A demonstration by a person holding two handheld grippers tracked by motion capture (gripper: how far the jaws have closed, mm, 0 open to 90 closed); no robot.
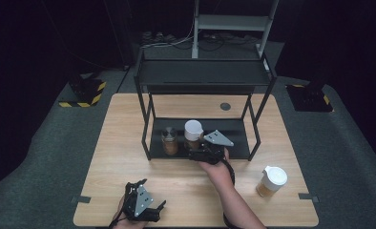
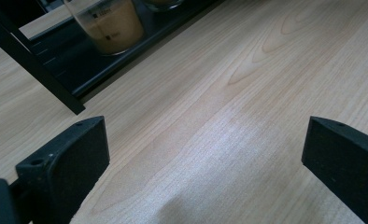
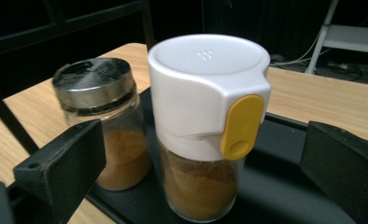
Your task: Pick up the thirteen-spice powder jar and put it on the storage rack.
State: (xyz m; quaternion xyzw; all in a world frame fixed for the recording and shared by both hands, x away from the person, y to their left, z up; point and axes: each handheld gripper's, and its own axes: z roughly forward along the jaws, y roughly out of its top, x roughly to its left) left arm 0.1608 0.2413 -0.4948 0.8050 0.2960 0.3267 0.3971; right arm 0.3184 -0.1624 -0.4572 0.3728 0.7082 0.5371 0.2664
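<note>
A clear jar of brown powder with a white lid and yellow tab (image 3: 208,126) stands on the lower shelf of a black rack (image 1: 234,138). Left of it is a similar jar with a metal lid (image 3: 100,121). My right gripper (image 3: 205,144) faces the white-lidded jar (image 1: 193,131) from the front. Its jaws stand wide apart on either side of the jar, and the pads do not touch it. Down at the table's front edge my left gripper (image 1: 148,193) is open over bare wood (image 2: 210,116), nothing between its jaws.
The rack's upper shelf (image 1: 203,74) overhangs both jars, and its thin black legs (image 2: 32,70) stand at the shelf corners. A third white-lidded jar (image 1: 272,181) sits on the wooden table (image 1: 124,143) at the front right. A dark round grommet (image 1: 225,106) lies behind the rack.
</note>
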